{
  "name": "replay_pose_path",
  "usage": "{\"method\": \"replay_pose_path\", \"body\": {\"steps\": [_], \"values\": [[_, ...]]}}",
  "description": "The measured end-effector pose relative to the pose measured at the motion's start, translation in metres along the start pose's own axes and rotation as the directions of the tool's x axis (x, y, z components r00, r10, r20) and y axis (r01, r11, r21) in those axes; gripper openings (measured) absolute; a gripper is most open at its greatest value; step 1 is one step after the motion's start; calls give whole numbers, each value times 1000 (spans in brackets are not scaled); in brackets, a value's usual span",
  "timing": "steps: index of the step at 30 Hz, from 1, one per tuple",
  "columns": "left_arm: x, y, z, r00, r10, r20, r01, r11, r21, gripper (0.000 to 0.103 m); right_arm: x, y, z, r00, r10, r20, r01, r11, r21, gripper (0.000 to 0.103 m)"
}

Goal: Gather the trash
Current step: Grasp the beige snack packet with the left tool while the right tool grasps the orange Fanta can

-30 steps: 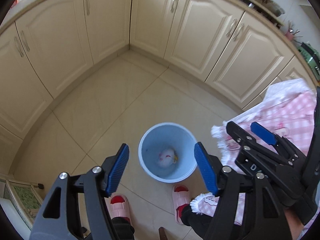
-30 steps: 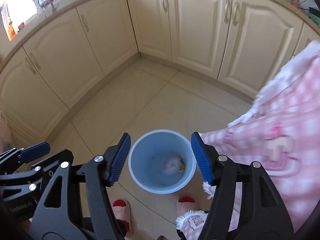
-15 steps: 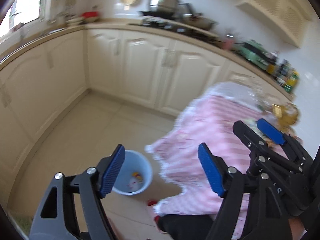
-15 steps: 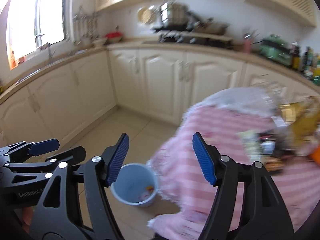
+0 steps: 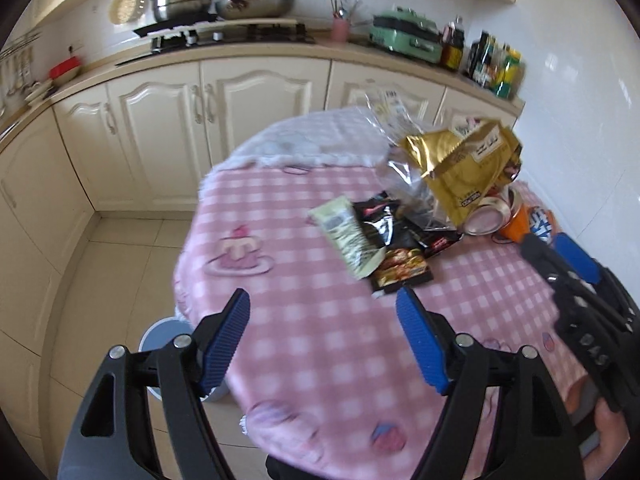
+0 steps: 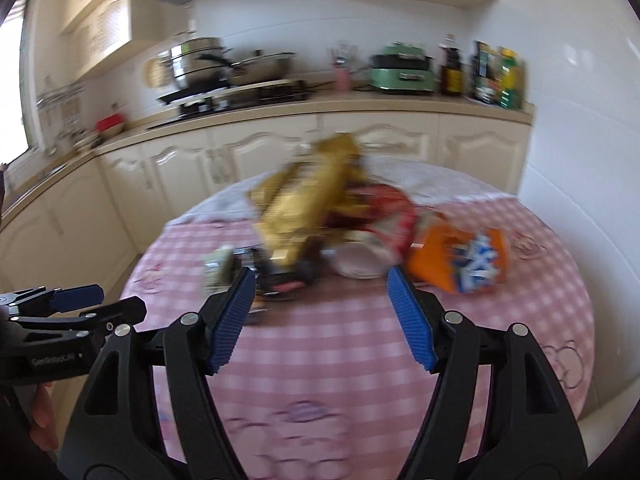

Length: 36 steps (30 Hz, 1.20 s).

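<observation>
Both views swing up from the blue bin (image 5: 160,332) to the desk (image 5: 320,344); the left gripper (image 5: 323,340) and right gripper (image 6: 320,316) are wide and empty, jaws just opened further. Wrappers (image 5: 400,236) and the gold bag (image 5: 464,160) still wait there.

Your left gripper (image 5: 322,340) points downward with its blue pads spread wide and nothing between them. Your right gripper (image 6: 320,318) is beside it, angled less steeply, its jaws having just opened a little further, also empty.
</observation>
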State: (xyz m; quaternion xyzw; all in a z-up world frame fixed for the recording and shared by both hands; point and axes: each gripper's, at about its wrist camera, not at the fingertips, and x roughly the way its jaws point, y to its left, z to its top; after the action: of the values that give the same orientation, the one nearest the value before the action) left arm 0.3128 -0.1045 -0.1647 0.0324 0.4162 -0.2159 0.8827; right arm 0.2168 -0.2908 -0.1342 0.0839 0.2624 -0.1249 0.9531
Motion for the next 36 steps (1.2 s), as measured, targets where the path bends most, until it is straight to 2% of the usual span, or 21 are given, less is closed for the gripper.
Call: {"method": "replay_pose_path", "body": {"steps": [5,11,15,19,21,24,27,32,34,36], "values": [[40,-14,20,999,18,-51,-18,1000,-8,74,8,-36,-2,999,-49,-4,49,998,42,68],[79,-9,36,993,41,-107,-47,998,-51,74,13,-71,4,995,-96,-8,96,990,103,71],[86,-10,42,994,58,-98,-62,997,-35,72,13,-89,7,987,-159,-6,158,978,137,74],[89,-5,47,993,66,-93,-70,997,-41,35,16,-113,8,977,-211,-28,213,958,193,76],[88,-3,47,994,44,-95,-49,998,-50,29,20,-122,9,974,-223,-45,227,948,223,77],[83,-1,45,996,26,-81,-31,997,-65,16,33,-131,10,981,-177,-81,192,947,259,78],[79,-2,41,997,-10,-80,4,998,-70,15,53,-135,14,985,-117,-127,150,946,288,78],[62,-2,34,998,-28,-53,24,998,-63,12,81,-141,12,977,-23,-213,99,930,354,77],[53,-1,32,999,-37,-34,34,997,-64,12,85,-140,11,974,-3,-228,86,930,357,70],[45,0,30,999,-46,-22,44,997,-67,11,83,-141,10,976,11,-219,72,927,368,47]]}}
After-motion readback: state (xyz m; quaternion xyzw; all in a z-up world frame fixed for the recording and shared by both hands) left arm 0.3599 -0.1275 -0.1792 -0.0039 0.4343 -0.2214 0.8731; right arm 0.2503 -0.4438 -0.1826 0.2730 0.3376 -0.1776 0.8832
